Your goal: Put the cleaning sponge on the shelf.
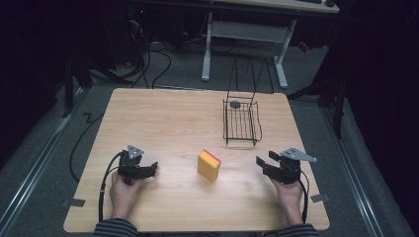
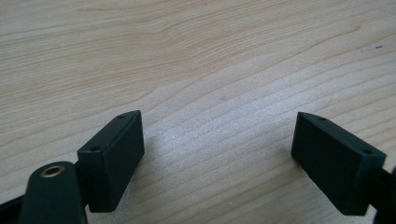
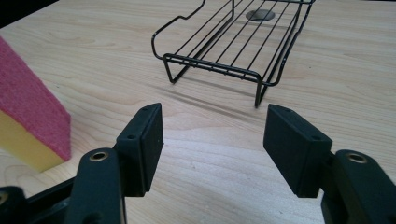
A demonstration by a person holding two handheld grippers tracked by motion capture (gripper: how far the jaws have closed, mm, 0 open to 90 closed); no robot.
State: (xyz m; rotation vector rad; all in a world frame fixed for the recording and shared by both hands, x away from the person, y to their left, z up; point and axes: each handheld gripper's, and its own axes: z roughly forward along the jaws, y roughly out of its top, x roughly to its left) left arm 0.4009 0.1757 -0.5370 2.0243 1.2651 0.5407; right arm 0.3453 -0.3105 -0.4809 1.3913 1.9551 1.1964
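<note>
So the yellow sponge with the pink scrub side (image 1: pixel 209 165) sits mid-table (image 1: pixel 168 113), standing on edge between the 2 grippers and touching neither. The black wire rack (image 1: pixel 241 122) is further back. Left gripper (image 1: pixel 154 168) has its jaws spread wide over bare wood, and the right gripper (image 1: pixel 263 160) is spread too, holding nothing.

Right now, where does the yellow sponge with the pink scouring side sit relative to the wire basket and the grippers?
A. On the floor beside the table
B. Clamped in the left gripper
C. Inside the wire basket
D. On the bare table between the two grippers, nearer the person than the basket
D: the sponge stands on the table, between the left gripper and right gripper, in front of the wire basket, untouched.
</note>
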